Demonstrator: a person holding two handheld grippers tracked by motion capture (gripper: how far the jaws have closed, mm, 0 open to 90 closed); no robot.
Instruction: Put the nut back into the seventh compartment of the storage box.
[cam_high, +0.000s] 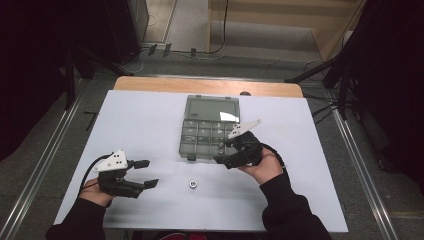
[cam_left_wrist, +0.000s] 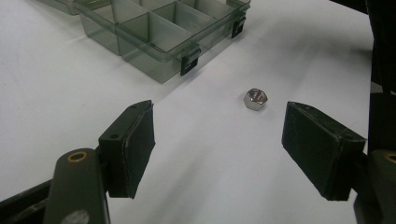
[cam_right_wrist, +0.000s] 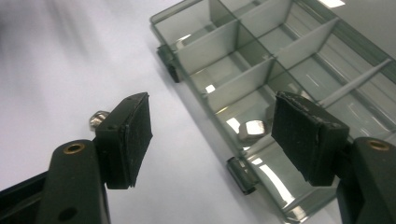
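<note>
Over the front right corner of the smoky clear plastic compartment box (cam_high: 210, 127), right of centre in the high view, I am holding my right gripper (cam_high: 231, 150) with its fingers (cam_right_wrist: 133, 140) apart and nothing between them. A shiny steel hex nut (cam_right_wrist: 252, 129) is lying in the compartment below. Lower left, my left gripper (cam_high: 145, 173) is resting with fingers spread, facing a second hex nut (cam_high: 192, 184) on the white counter (cam_high: 150, 125).

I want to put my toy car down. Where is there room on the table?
Lots of bare white table lies left of the clear box, and right of it too. It is crowded near the front: both grippers, left and right, and a nut.
</note>
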